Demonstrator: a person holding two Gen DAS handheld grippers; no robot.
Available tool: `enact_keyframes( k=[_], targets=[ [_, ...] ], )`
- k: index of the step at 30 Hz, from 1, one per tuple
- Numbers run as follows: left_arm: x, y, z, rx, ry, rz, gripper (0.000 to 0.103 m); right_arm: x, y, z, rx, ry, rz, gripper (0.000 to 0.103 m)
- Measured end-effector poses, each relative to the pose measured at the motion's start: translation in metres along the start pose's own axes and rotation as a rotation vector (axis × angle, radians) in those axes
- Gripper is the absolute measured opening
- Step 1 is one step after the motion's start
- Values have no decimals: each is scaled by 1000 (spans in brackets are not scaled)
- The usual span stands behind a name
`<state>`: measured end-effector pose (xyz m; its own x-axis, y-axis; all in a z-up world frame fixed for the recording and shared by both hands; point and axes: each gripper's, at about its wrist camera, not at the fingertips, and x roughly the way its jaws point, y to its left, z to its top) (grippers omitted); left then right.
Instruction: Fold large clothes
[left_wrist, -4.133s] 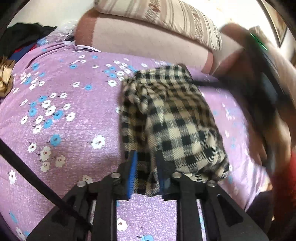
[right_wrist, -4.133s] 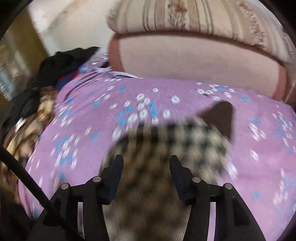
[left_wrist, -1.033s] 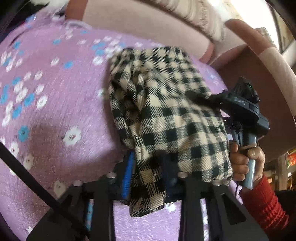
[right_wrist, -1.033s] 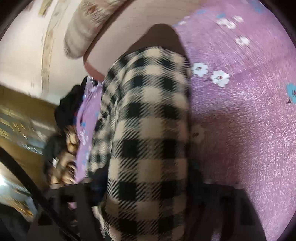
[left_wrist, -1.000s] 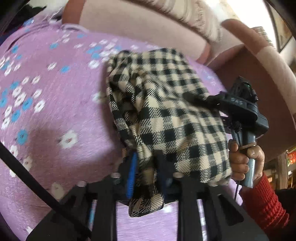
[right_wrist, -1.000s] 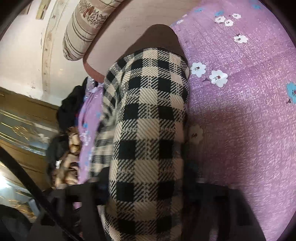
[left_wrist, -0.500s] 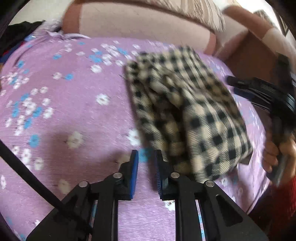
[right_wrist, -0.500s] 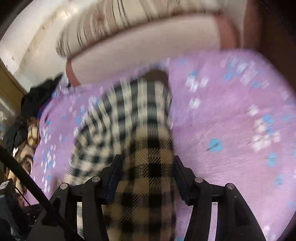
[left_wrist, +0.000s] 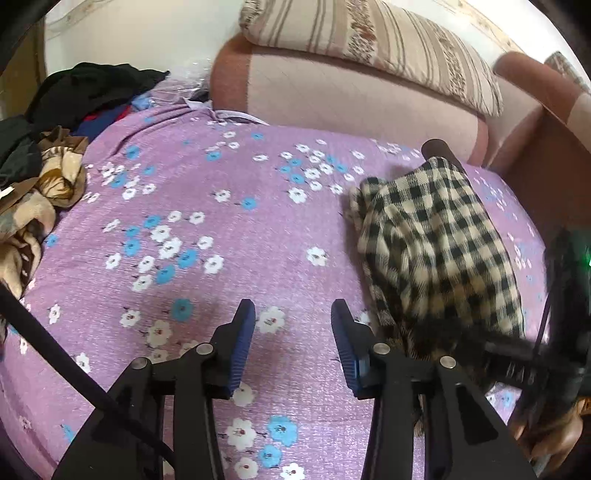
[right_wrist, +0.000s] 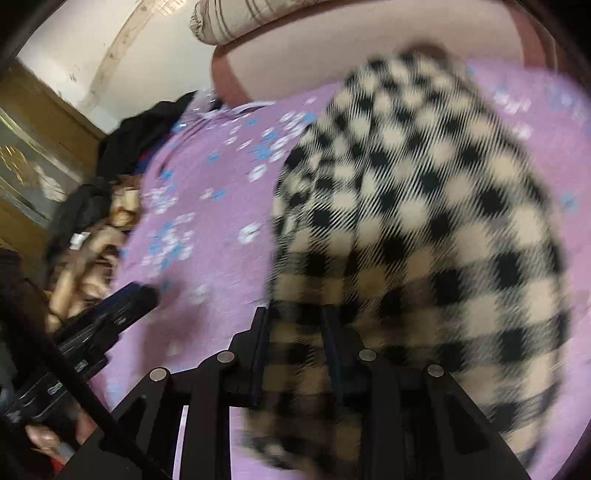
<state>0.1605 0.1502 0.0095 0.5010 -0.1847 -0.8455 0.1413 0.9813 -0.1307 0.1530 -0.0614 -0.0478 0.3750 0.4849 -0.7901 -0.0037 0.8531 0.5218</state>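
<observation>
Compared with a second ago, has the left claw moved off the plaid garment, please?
Yes. The left claw now stands empty over the purple sheet, left of the plaid garment.

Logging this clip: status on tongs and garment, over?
Left tongs opening, nothing between them. Right tongs closing on checked garment. Garment bunched on purple floral sheet. Clothes pile off to side, not obstructing.

Soft daylight; right view motion-blurred, fisheye edges.
</observation>
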Motion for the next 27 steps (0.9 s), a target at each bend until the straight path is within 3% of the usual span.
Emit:
enact_keyframes(
  k=[7,13,16,20,27],
  targets=[
    [-1,11,1,-49,-1,29,42,6,4,-26,18,52,53,34],
    [-3,7,-1,-21,-25,75,44,-22,30,-14,-143,29,-24,33],
    [-1,8,-1,-21,-28,90,46,-37,42,6,-218,-14,-50,33],
    [4,11,1,-34,-8,80,46,-30,43,52,-246,-59,-161,33],
    [13,13,4,-37,4,81,47,74,19,128,-211,93,-361,33]
  ],
)
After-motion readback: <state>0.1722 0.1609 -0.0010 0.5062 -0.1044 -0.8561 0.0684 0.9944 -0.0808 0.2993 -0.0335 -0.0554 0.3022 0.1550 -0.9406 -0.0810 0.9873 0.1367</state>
